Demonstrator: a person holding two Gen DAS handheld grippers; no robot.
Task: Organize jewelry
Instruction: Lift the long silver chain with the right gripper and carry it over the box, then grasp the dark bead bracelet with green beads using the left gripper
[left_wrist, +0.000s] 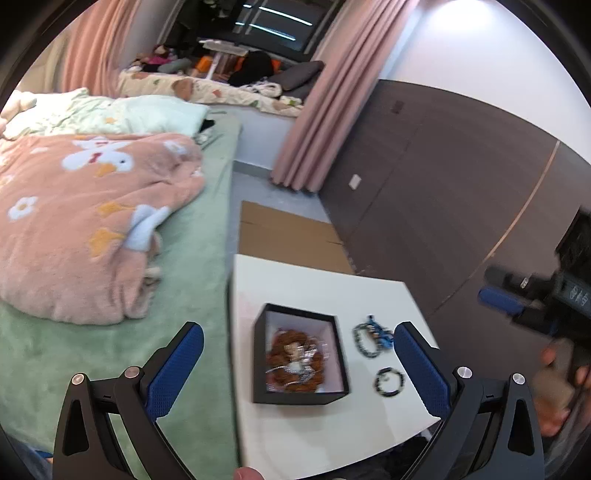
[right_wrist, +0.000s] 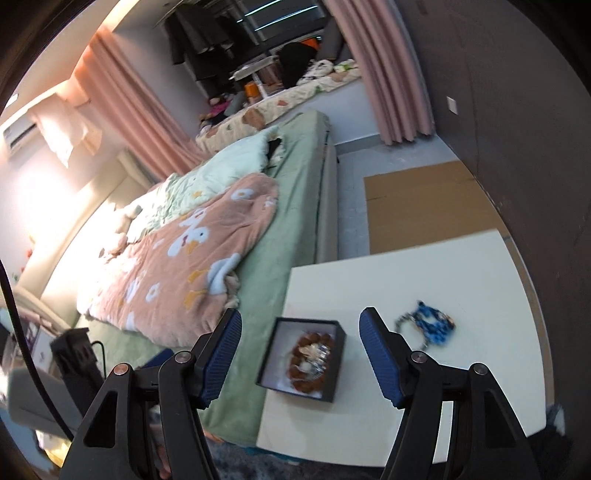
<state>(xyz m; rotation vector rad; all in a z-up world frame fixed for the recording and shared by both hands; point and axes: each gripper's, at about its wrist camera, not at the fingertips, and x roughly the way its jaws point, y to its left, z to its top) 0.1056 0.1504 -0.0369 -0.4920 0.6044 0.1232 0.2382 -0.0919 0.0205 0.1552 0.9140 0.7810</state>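
A black jewelry box (left_wrist: 301, 354) with a white inside stands on the small white table (left_wrist: 317, 435); a brown bead bracelet (left_wrist: 295, 360) and silvery pieces lie in it. Right of the box lie a blue-and-grey bracelet (left_wrist: 371, 338) and a dark bead bracelet (left_wrist: 389, 381). My left gripper (left_wrist: 299, 356) hangs open above the box with nothing between its blue pads. The right gripper (right_wrist: 301, 349) is open and empty too, over the same box (right_wrist: 303, 360), with the blue bracelet (right_wrist: 428, 325) to its right. It also shows at the right edge of the left wrist view, as the right gripper (left_wrist: 517, 299) held by a hand.
A bed (left_wrist: 192, 266) with a green sheet and a pink duck blanket (left_wrist: 85, 221) borders the table's left side. Flat cardboard (left_wrist: 288, 236) lies on the floor beyond the table. A dark wood-panelled wall (left_wrist: 443, 192) runs along the right, with pink curtains (left_wrist: 325, 122) farther back.
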